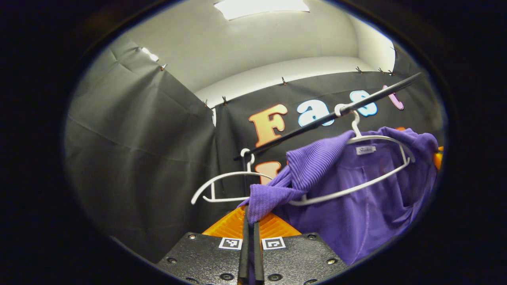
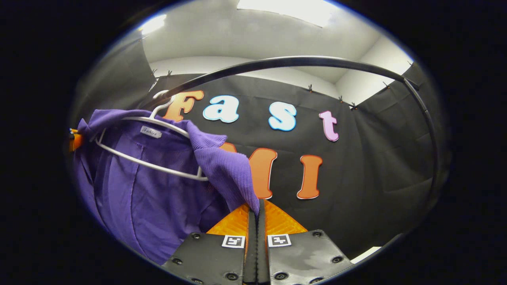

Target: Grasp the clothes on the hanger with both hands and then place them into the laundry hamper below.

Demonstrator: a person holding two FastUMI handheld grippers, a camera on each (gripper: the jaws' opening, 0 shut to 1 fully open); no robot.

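A purple garment [image 1: 368, 198] hangs on a white hanger [image 1: 380, 166] from a black rail [image 1: 336, 113]. My left gripper [image 1: 250, 221] is shut on the ribbed purple edge [image 1: 265, 200] at the garment's left shoulder. In the right gripper view the same purple garment [image 2: 150, 198] hangs on its hanger [image 2: 150, 164] at the left. My right gripper [image 2: 254, 215] is shut on the ribbed sleeve end [image 2: 233, 174] that droops from the hanger's right tip. The laundry hamper is below, out of sight.
An empty white hanger [image 1: 225, 186] hangs on the rail left of the garment. The rail [image 2: 297, 61] curves overhead and down the right side. Black cloth walls stand behind and to the sides. An orange bit [image 2: 75, 139] shows at the garment's far edge.
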